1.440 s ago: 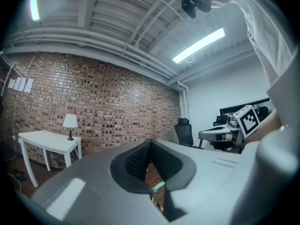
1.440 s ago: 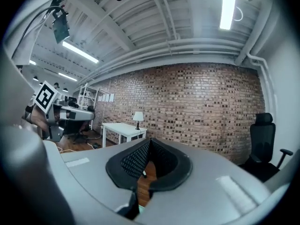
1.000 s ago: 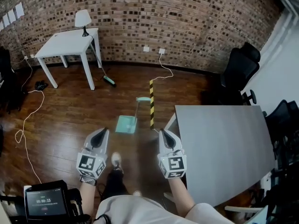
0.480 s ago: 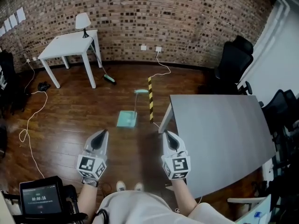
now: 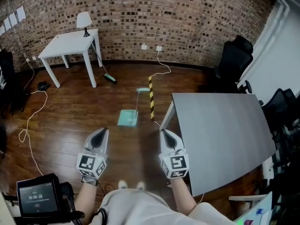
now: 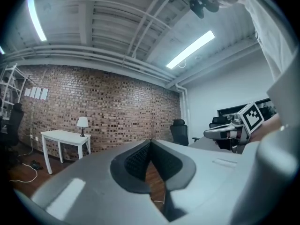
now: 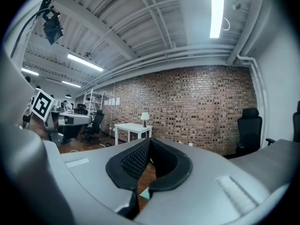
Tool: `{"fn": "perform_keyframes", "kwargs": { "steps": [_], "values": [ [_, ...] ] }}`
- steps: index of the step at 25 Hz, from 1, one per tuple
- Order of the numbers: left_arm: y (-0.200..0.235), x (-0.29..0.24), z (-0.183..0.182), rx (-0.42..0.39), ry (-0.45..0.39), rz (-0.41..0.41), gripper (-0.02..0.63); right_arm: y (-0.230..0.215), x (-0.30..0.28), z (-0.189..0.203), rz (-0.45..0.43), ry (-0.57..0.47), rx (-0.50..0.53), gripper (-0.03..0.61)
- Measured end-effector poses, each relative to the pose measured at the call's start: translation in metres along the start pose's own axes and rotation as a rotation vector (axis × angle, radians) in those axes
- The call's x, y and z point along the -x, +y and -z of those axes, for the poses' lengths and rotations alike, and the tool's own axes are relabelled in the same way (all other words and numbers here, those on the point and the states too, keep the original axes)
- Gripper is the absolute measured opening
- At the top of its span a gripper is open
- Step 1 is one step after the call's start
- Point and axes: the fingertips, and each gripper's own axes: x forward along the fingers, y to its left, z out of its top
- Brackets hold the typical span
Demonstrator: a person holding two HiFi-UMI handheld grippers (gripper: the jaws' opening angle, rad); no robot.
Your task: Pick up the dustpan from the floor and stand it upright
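Claws are both pressed together and pinching nothing. In the left gripper view I see the ribbed black pads of the left claw (image 5: 102,131) meeting at the tips, and the right claw (image 5: 164,132) looks the same in its own view. Both are held roughly level above the dark wooden floor (image 5: 70,135), side by side and well apart, with their marker cubes toward me.

Ahead of them and between the two, the mint-green plastic dustpan (image 5: 127,118) lies on the floor. Its pan end is nearer the claws and its long thin handle runs away from them. Neither claw touches it. In the right gripper view a sliver of the same green shows low in the gap behind the pads.

Just right of the handle, ahead of the right claw, a yellow-and-black striped strip (image 5: 151,100) runs alongside it. The large grey worktop (image 5: 220,135) spreads out to the right of the right claw, its near corner just beside that claw.

Farther ahead and left of the left claw stands a small white worktop (image 5: 65,43) carrying a white table lamp (image 5: 83,20), with a green-headed broom (image 5: 109,79) leaning at its side. A red-brown brick wall (image 5: 187,18) closes the room beyond. Black office chairs (image 5: 234,60) sit far right, and a white cable (image 5: 30,121) trails over the floor left of the left claw.
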Motion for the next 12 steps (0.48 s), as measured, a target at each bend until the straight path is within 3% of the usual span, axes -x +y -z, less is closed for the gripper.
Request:
{"fn": "perform_keyframes", "kwargs": {
  "steps": [12],
  "values": [
    [0.0028,0.0039,-0.0024,-0.015,-0.002,0.038,0.0,0.0097,-0.0002,-0.003,0.029,0.003,0.016,0.011]
  ]
}}
